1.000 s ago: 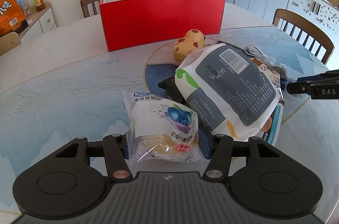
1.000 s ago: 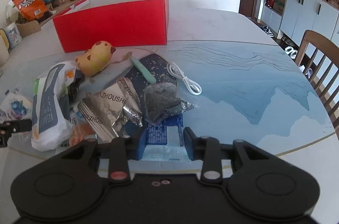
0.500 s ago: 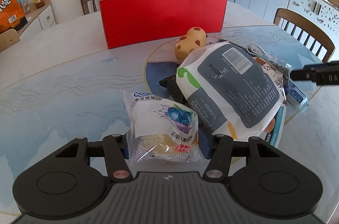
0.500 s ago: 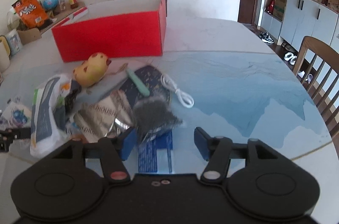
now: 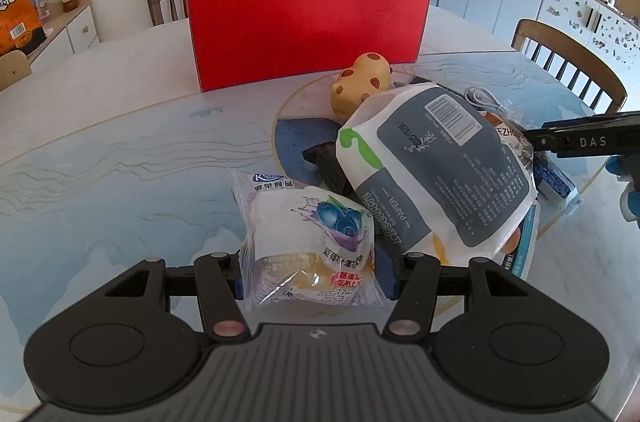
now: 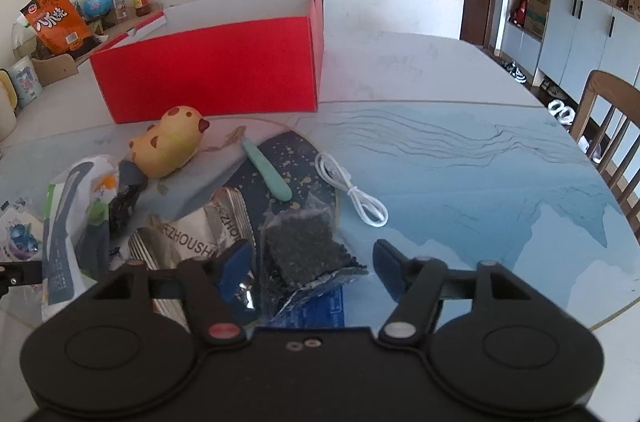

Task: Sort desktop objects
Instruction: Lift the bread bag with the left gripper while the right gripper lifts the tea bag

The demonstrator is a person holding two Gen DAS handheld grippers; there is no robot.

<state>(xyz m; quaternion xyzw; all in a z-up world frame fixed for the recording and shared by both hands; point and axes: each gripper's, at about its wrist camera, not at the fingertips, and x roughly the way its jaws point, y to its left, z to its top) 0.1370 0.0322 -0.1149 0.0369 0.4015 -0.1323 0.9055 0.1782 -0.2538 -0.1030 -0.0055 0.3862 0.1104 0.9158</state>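
Your left gripper (image 5: 316,276) angled down at the table (image 5: 120,142), pads clamped on blueberry snack pkt (image 5: 310,242) at pile's near edge, your right gripper (image 6: 310,262) tilted down too, jaws just opened, apart w/ dark tea pkt (image 6: 308,250) lying loose between, red box (image 6: 208,70) behind.

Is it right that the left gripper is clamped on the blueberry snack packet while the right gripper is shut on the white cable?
Not quite. The left gripper does clamp the blueberry snack packet, but the right wrist view shows the right gripper open over a dark clear packet; the white cable lies untouched beyond it.
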